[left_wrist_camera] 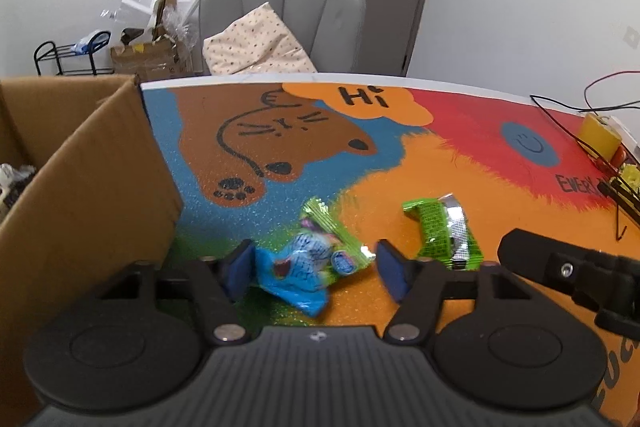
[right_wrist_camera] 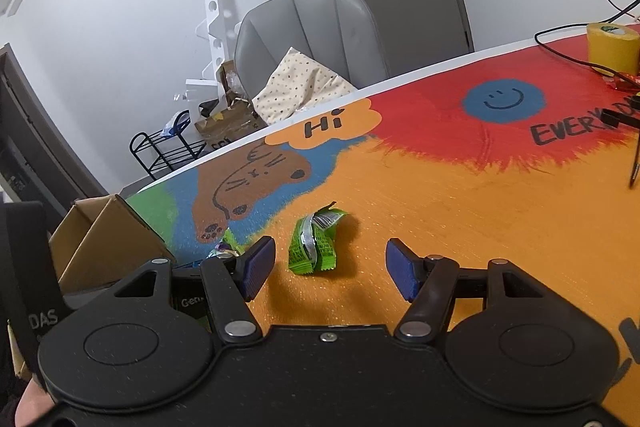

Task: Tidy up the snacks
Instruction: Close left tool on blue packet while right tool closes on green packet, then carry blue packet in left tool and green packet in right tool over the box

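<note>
A blue snack packet [left_wrist_camera: 302, 273] lies on the colourful table mat between the fingers of my left gripper [left_wrist_camera: 316, 269], which is open around it; the left pad touches the packet's edge. A green striped packet [left_wrist_camera: 334, 229] lies partly under the blue one. A green and silver packet [left_wrist_camera: 444, 229] lies to the right; in the right wrist view it [right_wrist_camera: 314, 243] sits just ahead of my open, empty right gripper [right_wrist_camera: 330, 267]. An open cardboard box [left_wrist_camera: 80, 179] stands at the left and also shows in the right wrist view [right_wrist_camera: 104, 243].
A yellow tape roll [right_wrist_camera: 612, 45], red and black wires [left_wrist_camera: 560, 115] and small clutter sit at the table's far right. A grey chair with a cushion [left_wrist_camera: 280, 11] stands behind the table. The right gripper's body [left_wrist_camera: 572, 271] shows in the left wrist view.
</note>
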Demonstrator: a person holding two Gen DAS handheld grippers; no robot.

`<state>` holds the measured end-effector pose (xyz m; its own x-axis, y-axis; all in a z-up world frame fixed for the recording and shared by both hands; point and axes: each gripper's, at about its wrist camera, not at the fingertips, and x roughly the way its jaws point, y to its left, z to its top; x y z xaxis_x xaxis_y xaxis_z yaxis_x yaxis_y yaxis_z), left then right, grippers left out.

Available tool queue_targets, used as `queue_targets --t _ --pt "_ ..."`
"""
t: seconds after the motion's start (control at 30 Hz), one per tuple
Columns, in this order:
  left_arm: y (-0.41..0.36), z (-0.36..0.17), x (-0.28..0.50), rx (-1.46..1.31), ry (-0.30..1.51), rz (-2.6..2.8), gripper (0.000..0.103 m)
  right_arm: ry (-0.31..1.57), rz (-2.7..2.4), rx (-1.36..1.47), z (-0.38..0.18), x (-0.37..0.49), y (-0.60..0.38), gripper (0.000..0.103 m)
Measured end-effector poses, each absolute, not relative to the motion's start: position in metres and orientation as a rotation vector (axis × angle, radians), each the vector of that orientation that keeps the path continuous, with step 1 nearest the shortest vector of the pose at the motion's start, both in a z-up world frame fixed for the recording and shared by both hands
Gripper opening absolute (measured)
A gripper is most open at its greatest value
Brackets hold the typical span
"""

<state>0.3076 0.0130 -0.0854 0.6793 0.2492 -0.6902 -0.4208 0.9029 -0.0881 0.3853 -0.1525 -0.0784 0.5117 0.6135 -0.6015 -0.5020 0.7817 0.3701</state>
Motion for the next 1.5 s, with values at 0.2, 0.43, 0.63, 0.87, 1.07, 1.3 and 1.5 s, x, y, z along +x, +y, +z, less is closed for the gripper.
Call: queue_targets --t 0.2,0.43,0.63,0.87,1.07,1.3,1.5 --pt "0.017 -0.082 0.303 -0.253 0.708 0.379 0.047 0.803 0.675 0.153 -0.084 0.391 -0.141 0.062" --pt "0.021 -0.077 0.298 -0.269 0.692 0.375 0.039 0.829 0.667 0.154 -0.093 0.399 -0.128 0.056" --pt "0.026 -0.080 0.297 -0.292 0.695 0.377 0.039 0.837 0.644 0.151 -0.096 0.404 -0.120 0.052" --pt "0.028 -0.081 0.297 -0.306 0.691 0.372 0.038 0.849 0.647 0.153 -0.099 0.399 -0.117 0.028" --pt "0.022 -0.075 0.289 -0.297 0.687 0.349 0.038 0.830 0.618 0.185 -0.094 0.386 -0.135 0.027" --pt "0.010 -0.060 0.273 -0.288 0.677 0.306 0.038 0.791 0.583 0.217 -0.078 0.361 -0.155 0.027" --pt "0.000 -0.044 0.255 -0.257 0.664 0.270 0.038 0.760 0.566 0.231 -0.064 0.340 -0.166 0.027"
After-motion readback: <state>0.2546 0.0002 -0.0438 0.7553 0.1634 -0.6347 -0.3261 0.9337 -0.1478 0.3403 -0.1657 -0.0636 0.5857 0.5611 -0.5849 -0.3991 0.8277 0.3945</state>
